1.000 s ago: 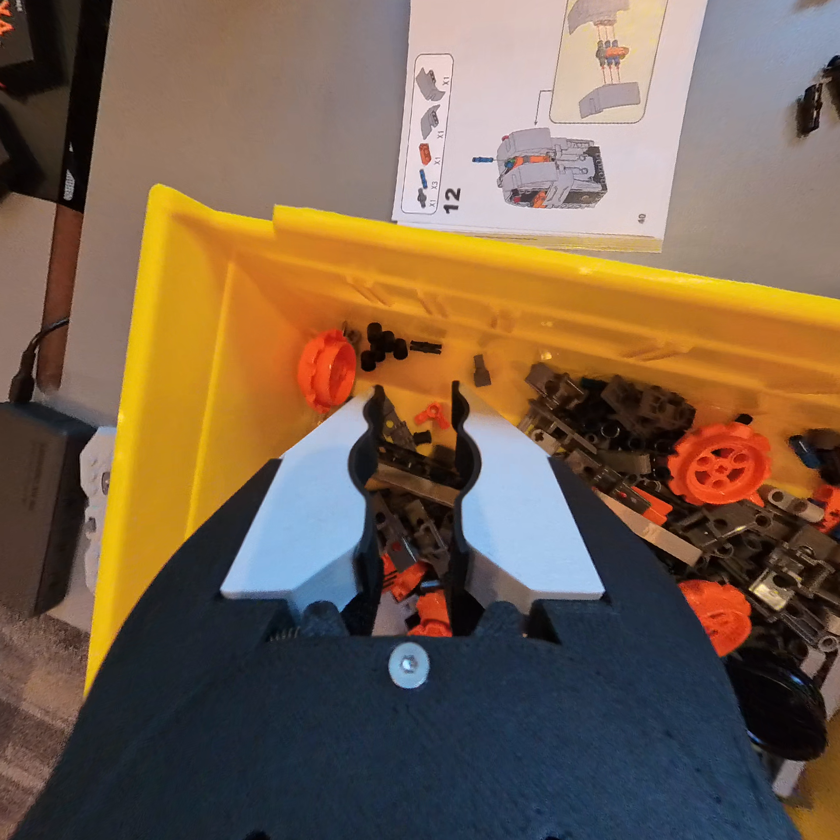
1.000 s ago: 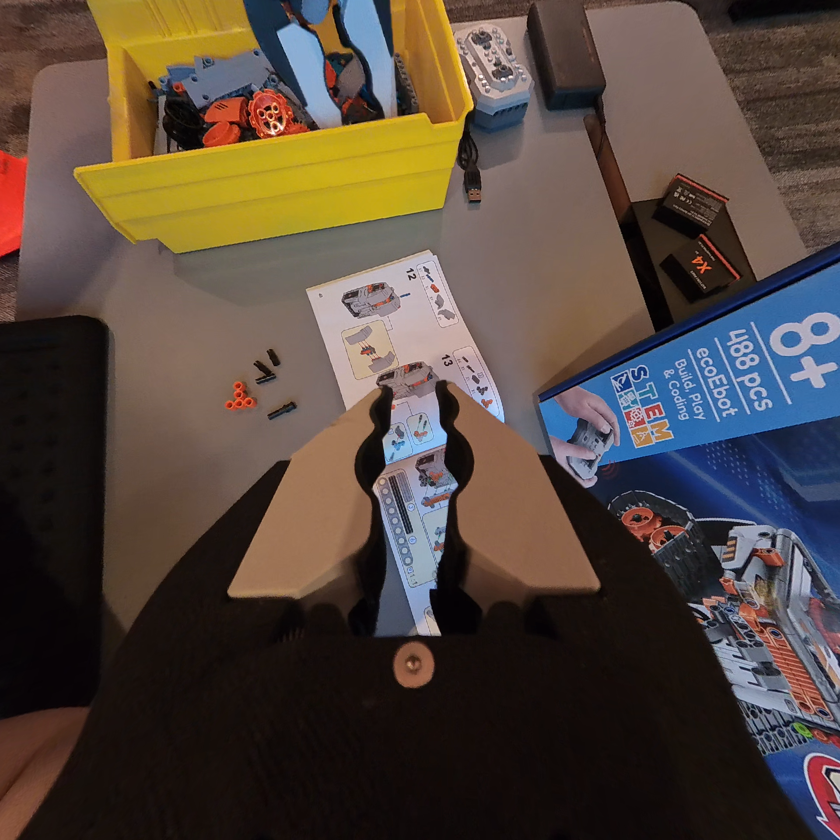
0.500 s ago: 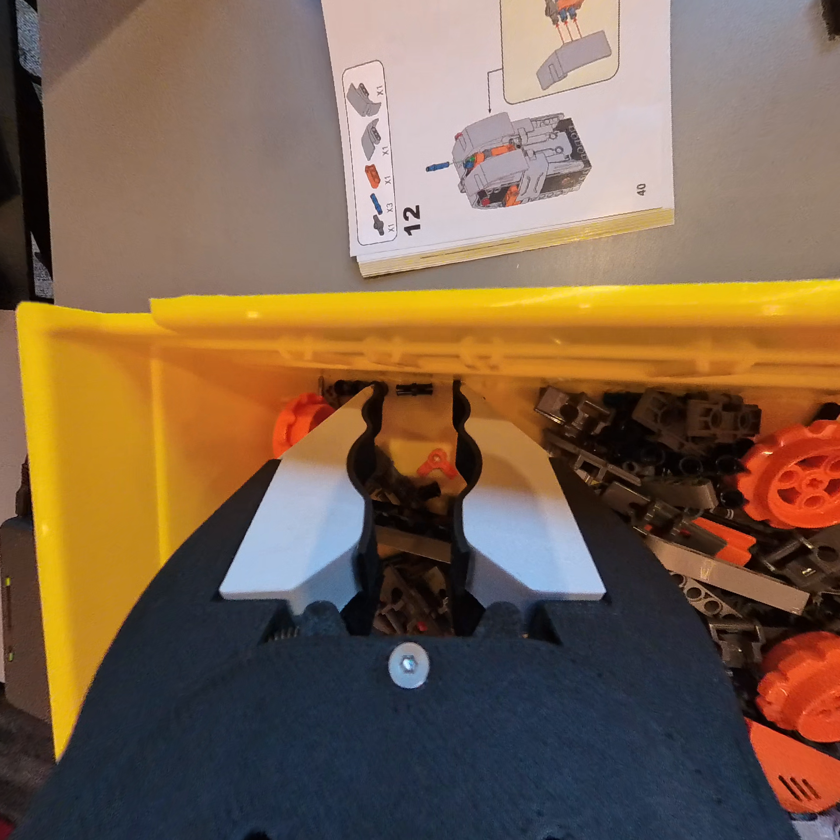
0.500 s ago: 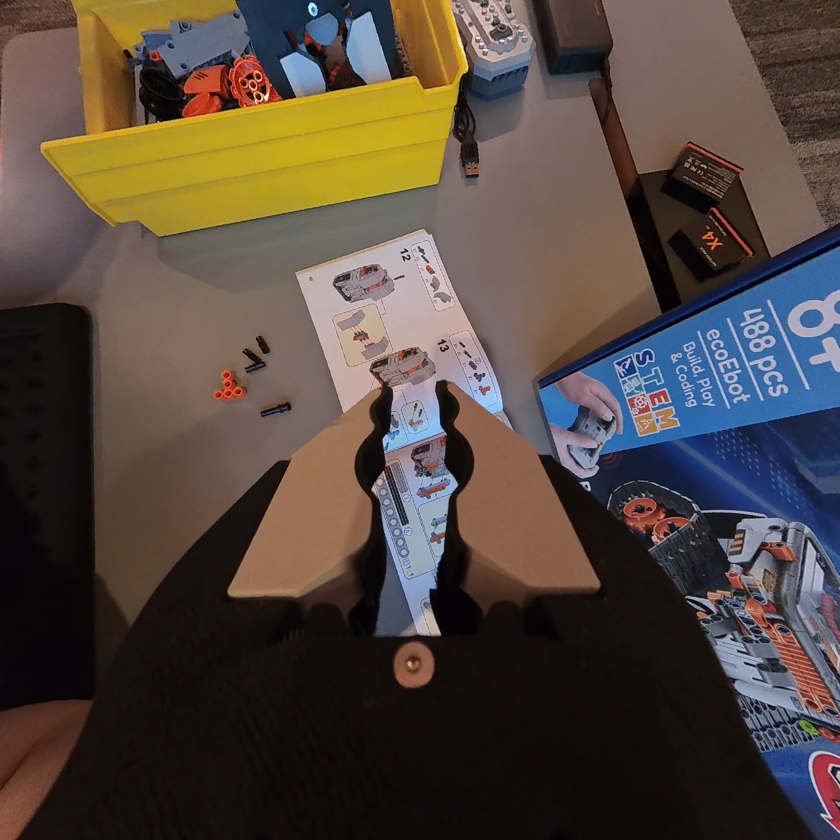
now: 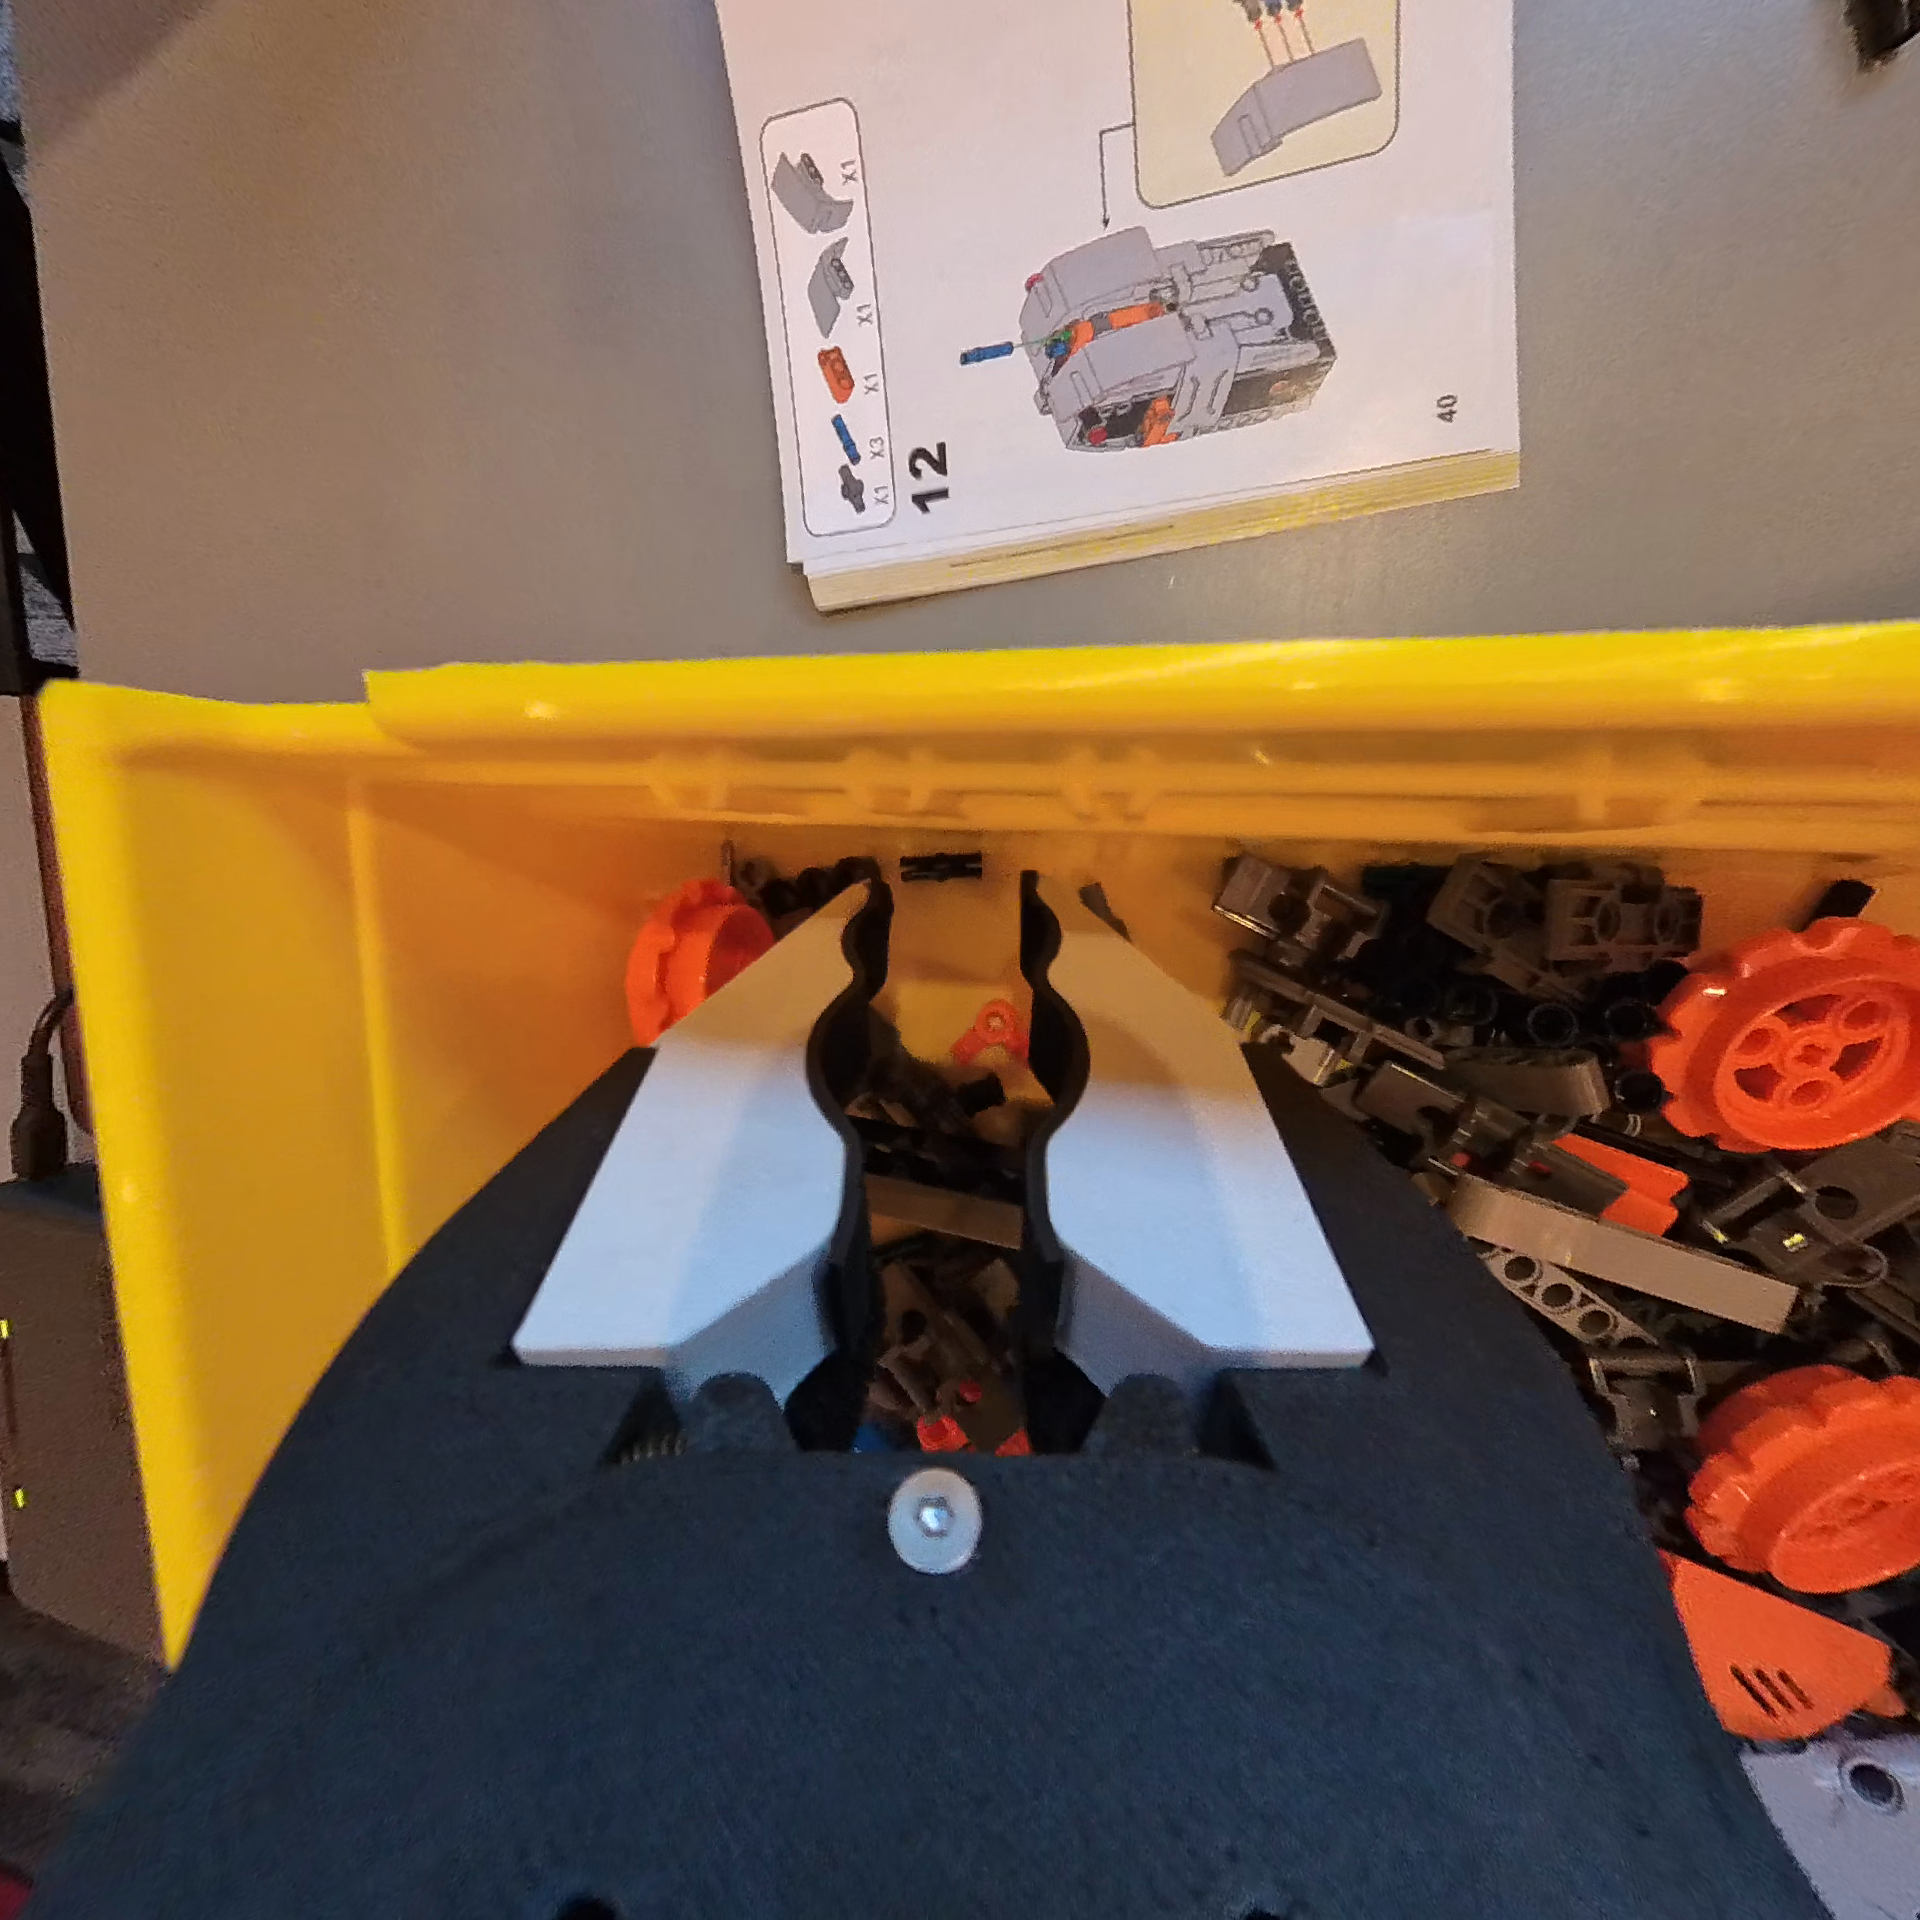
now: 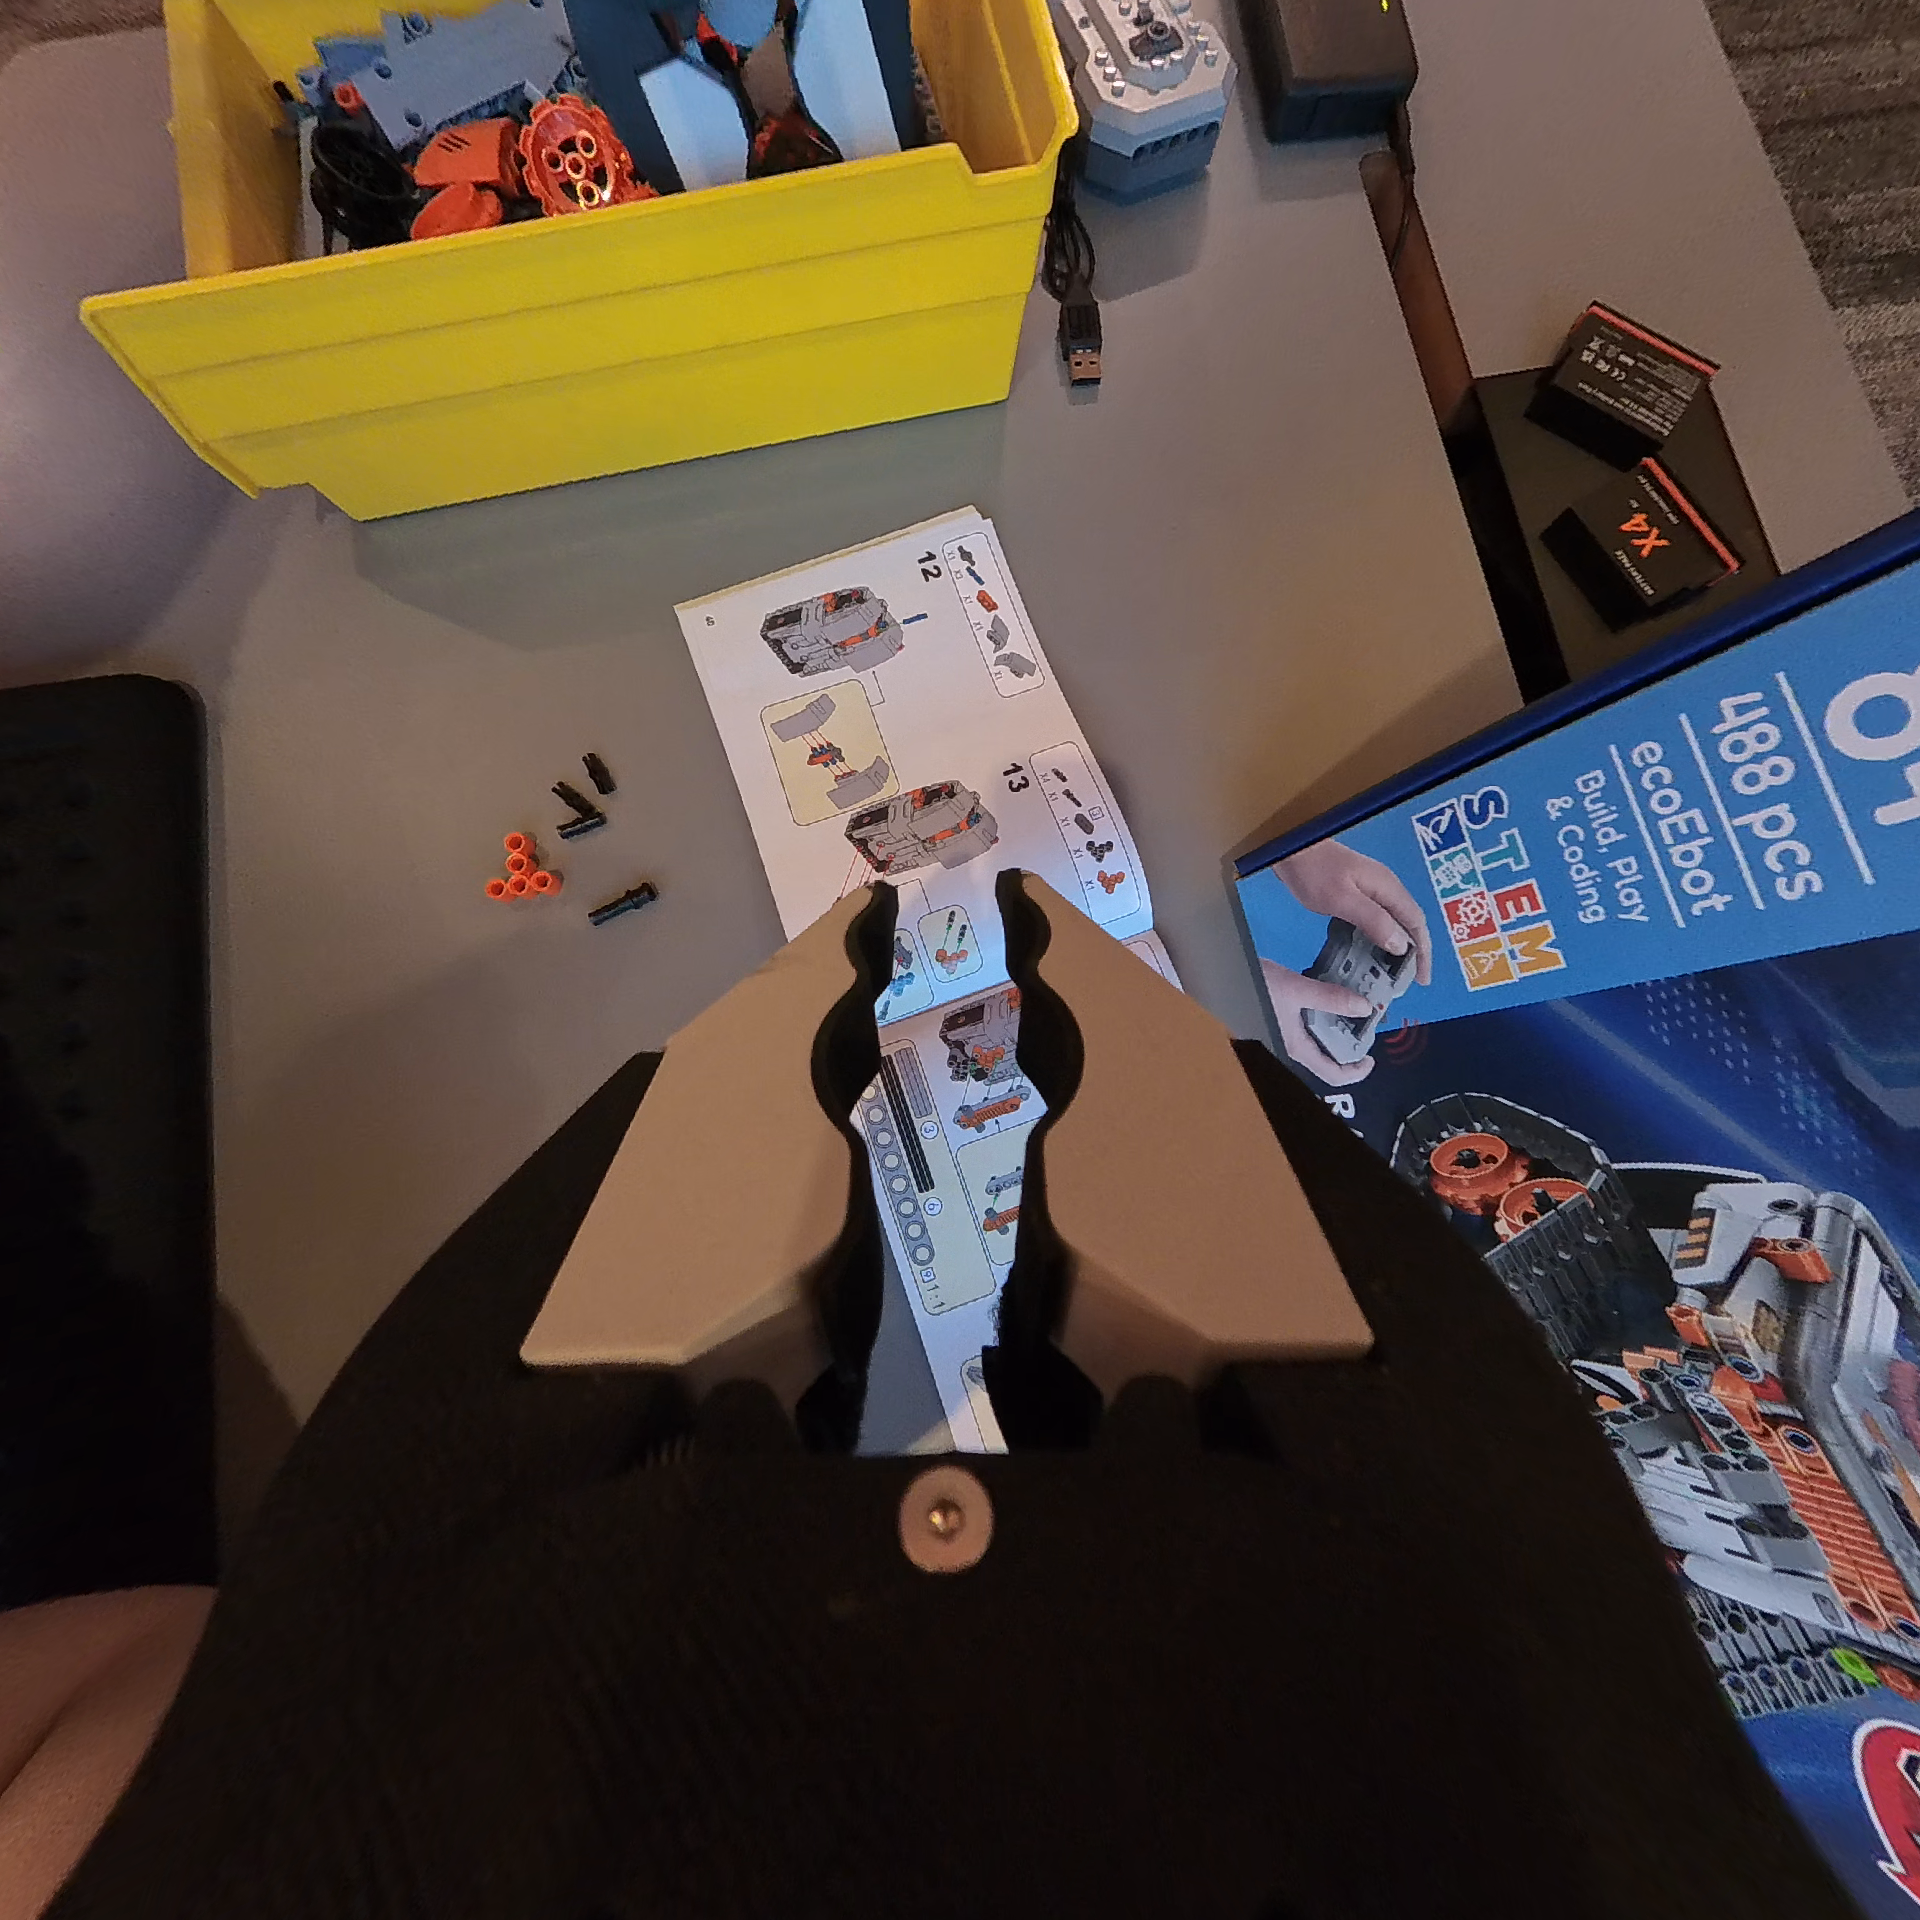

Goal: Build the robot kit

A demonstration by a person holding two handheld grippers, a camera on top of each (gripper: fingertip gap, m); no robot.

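My left gripper (image 5: 951,894) is open and empty, down inside a yellow bin (image 5: 260,935) of black, grey and orange building parts. A small orange connector (image 5: 992,1029) and a black pin (image 5: 940,865) lie between and just beyond its fingertips. An orange wheel (image 5: 691,951) sits left of the fingers. In the right wrist view the left gripper (image 6: 769,94) shows inside the bin (image 6: 623,343). My right gripper (image 6: 945,894) is open and empty, above an open instruction booklet (image 6: 883,707) on the grey table.
Loose orange connectors (image 6: 520,868) and black pins (image 6: 582,805) lie left of the booklet. A blue product box (image 6: 1662,1039) is at right. A grey controller (image 6: 1143,83), a USB plug (image 6: 1081,358), a dark adapter (image 6: 1330,62) and small black boxes (image 6: 1631,468) lie beyond. A black pad (image 6: 94,1039) is at left. The orange wheel (image 5: 691,951) is about 4 cm from my left fingertips and 30 cm from my right.
My left gripper has swung to face the bin's far wall squarely and moved toward it. The right gripper has drifted a little, so the bin and booklet have shifted in its view.
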